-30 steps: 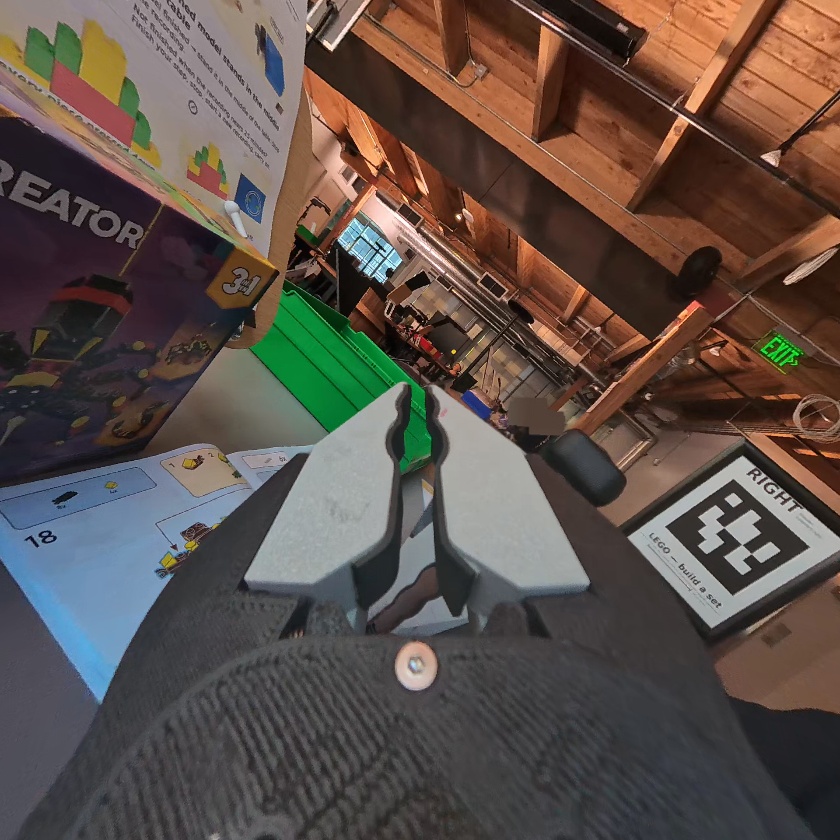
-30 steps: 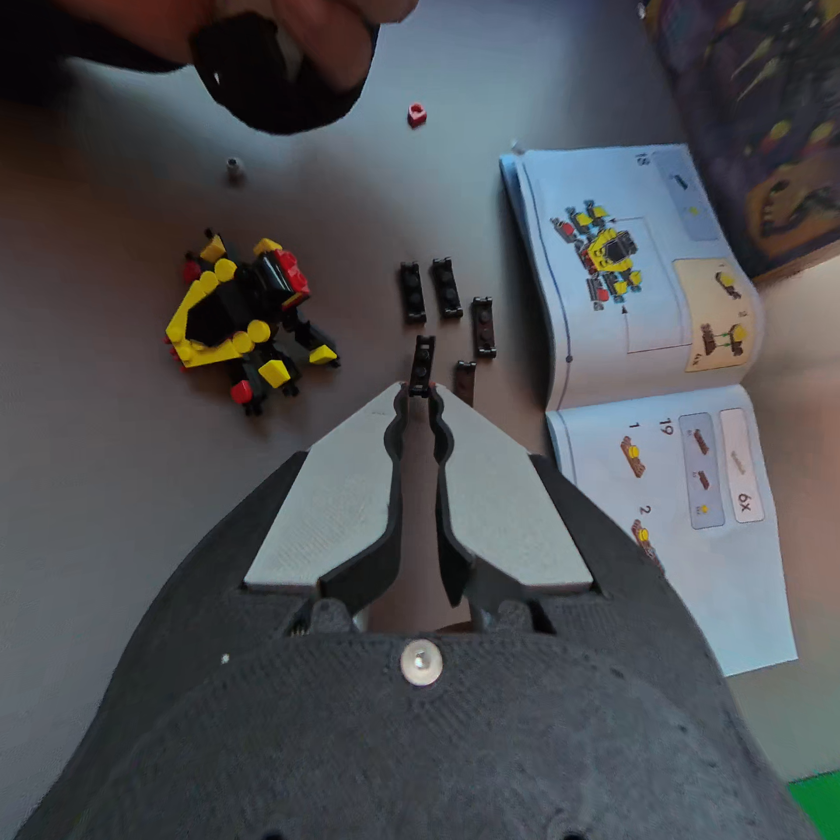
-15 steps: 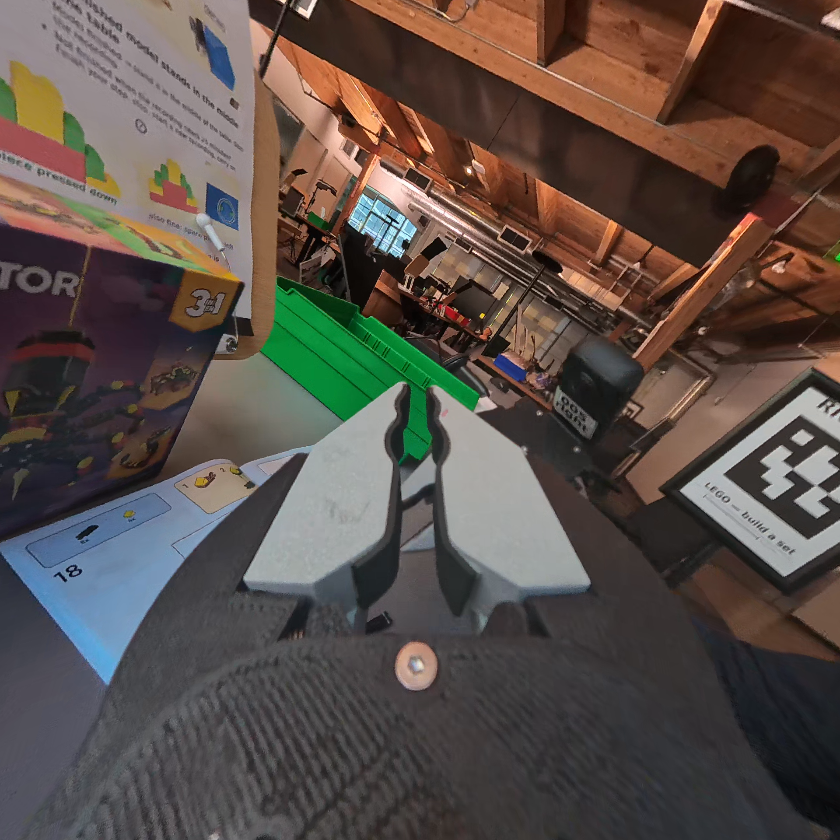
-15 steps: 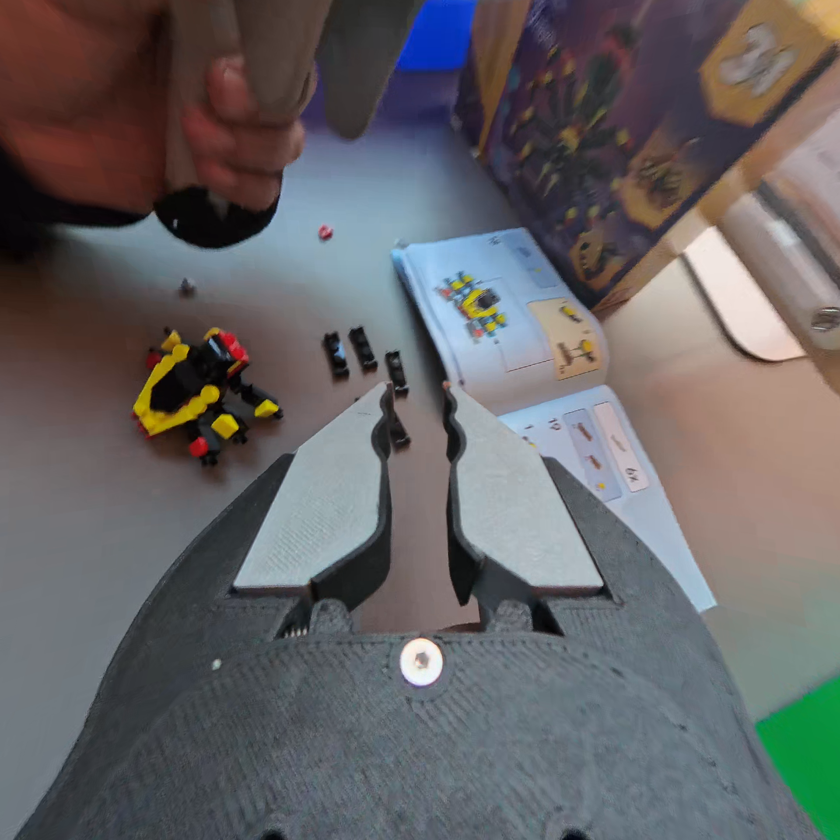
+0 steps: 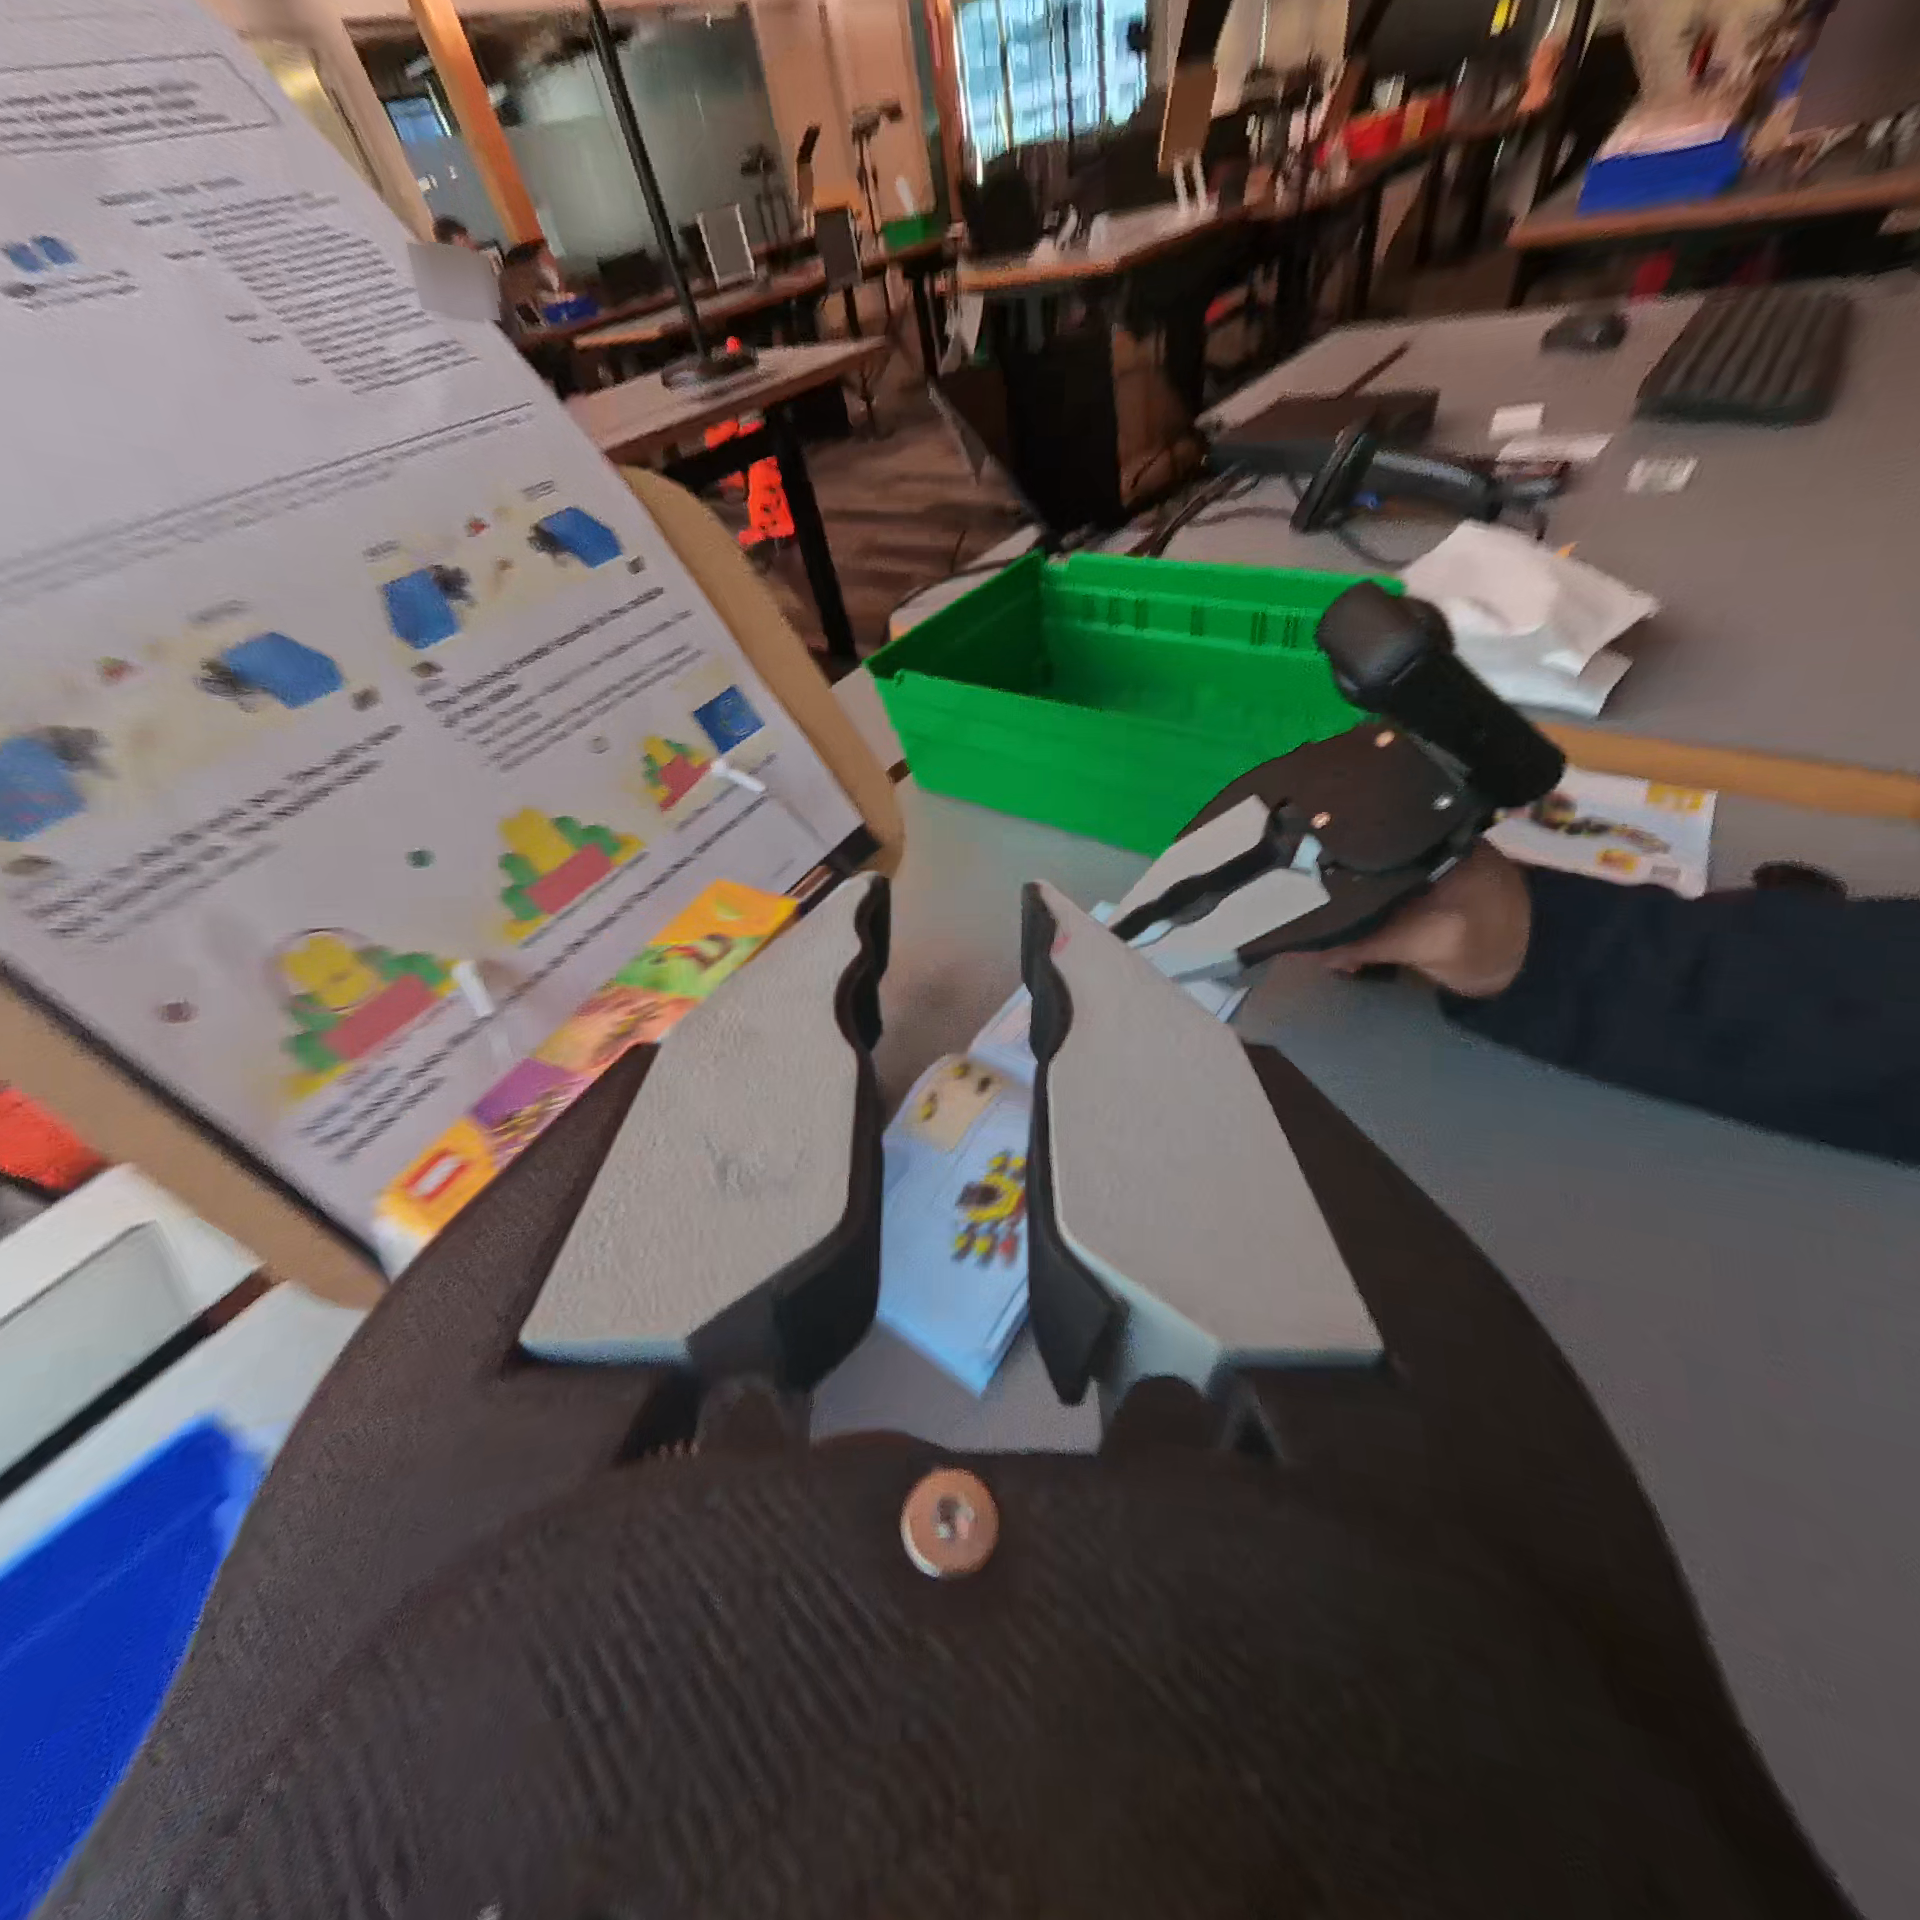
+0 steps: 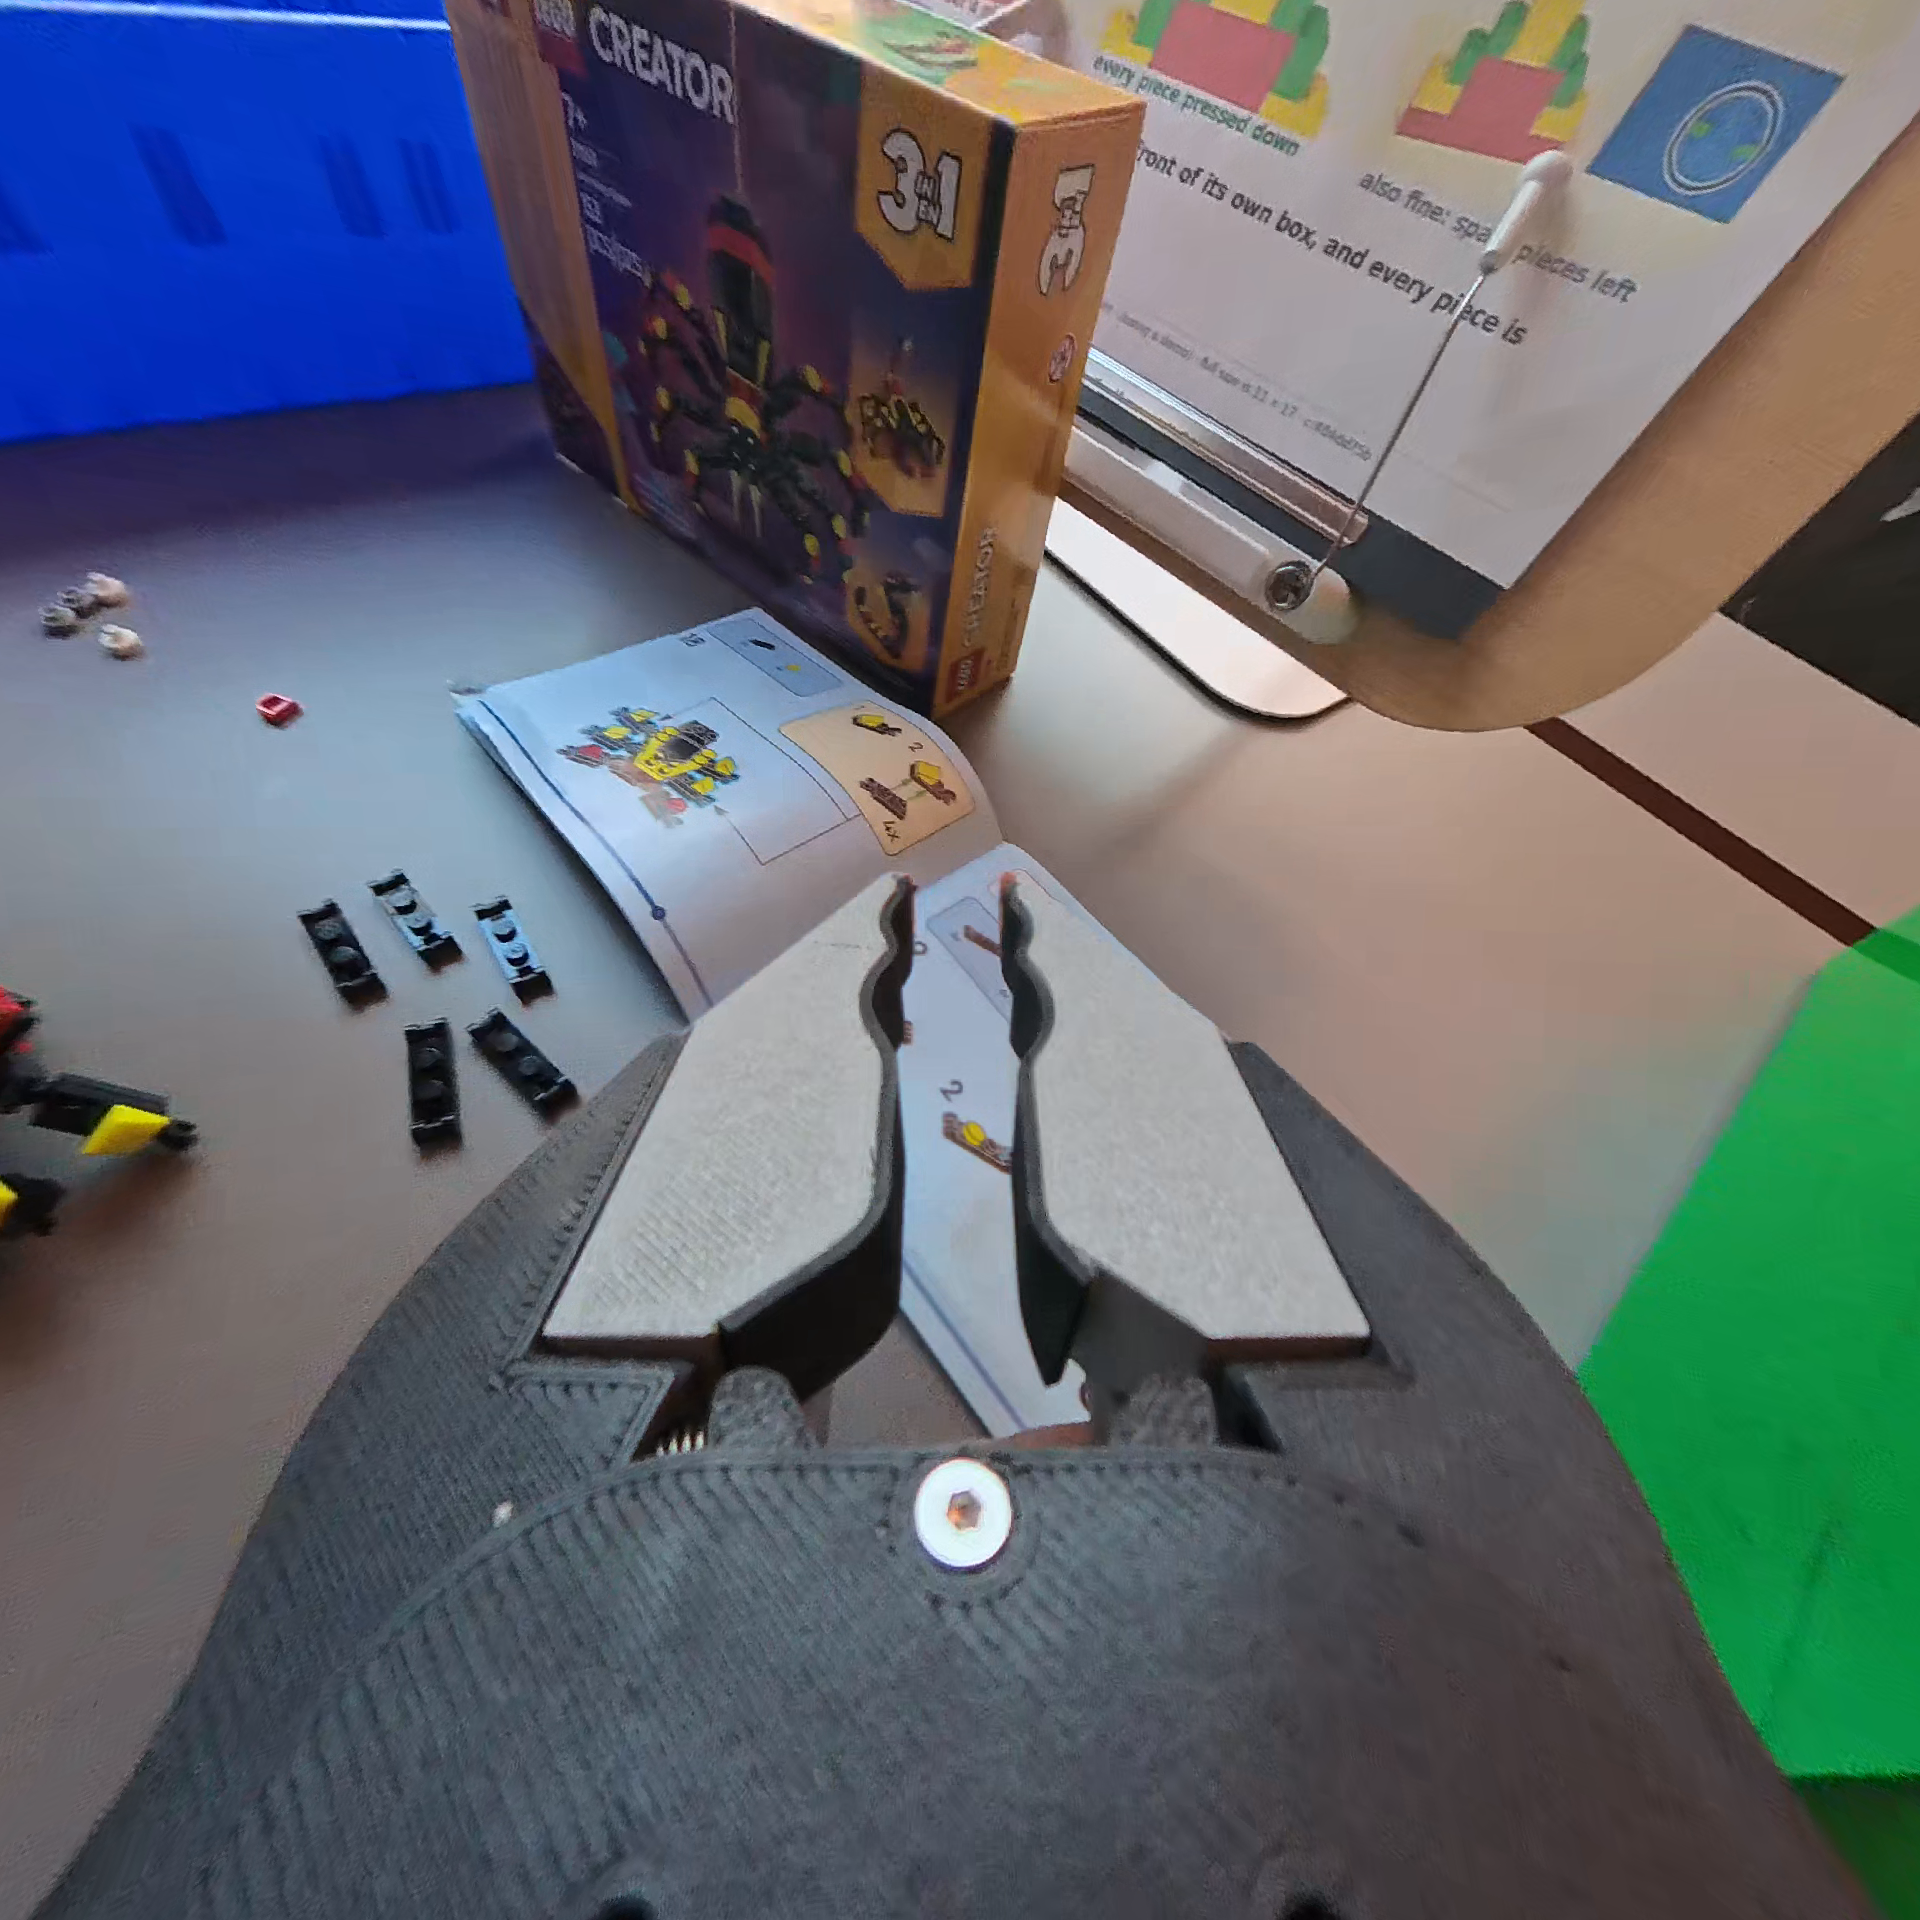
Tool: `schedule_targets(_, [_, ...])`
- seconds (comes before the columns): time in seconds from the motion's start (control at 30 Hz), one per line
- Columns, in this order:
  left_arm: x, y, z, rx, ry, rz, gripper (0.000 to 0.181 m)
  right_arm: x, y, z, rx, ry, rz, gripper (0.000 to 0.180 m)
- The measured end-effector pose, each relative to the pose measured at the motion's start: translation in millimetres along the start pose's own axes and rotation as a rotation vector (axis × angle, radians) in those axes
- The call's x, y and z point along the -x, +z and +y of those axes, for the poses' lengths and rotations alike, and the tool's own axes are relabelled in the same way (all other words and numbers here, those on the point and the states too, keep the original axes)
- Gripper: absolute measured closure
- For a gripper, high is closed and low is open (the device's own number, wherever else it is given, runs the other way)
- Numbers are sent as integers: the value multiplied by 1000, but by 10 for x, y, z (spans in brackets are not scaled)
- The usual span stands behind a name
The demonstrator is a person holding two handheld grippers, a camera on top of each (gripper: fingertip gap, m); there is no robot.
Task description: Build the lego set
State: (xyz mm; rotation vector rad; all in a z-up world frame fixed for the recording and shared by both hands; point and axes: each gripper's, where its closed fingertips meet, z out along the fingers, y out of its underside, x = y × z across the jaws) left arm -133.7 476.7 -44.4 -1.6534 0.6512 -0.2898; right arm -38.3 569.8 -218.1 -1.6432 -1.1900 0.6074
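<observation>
Five loose black plates [image 6: 436, 997] lie at the left of the right wrist view, the half-built yellow and black model [image 6: 62, 1122] at its left edge. The open instruction booklet [image 6: 727, 790] lies centre frame on the grey tabletop [image 6: 260, 1299], below the set's box [image 6: 790, 343]. The right gripper [image 6: 956, 894] and the left gripper [image 5: 951, 904] both hold nothing, jaws slightly apart.

Left gripper [image 5: 954, 914]: jaws parted, nothing between them, aimed level toward the far side. I see the right gripper [image 6: 954, 883] with jaws also parted and empty, tilted down, gripped by a dark-sleeved hand [image 5: 1444, 925] at right.
</observation>
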Motion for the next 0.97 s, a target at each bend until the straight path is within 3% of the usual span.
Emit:
schedule_targets(0.03, [156,-134,-33,52,21,1,155,-11,7,4,-3,-8,12,166])
schedule_targets(0.23, [1246,-891,297,351,-84,-60,126,-114,-21,-46,-63,-40,87,165])
schedule_targets(0.53, [2499,-1371,1566,611,-301,-300,137,-214,-32,-31,-66,-51,159,166])
schedule_targets(0.67, [2662,-1410,1527,565,-350,-320,142,-203,9,2,-28,-111,191,166])
schedule_targets(0.83, [2702,-1440,1733,667,-325,-339,140,-188,51,56,20,-125,196,173])
schedule_targets(0.97, [2729,-1469,1676,662,-300,-369,137,-205,26,39,0,-98,193,173])
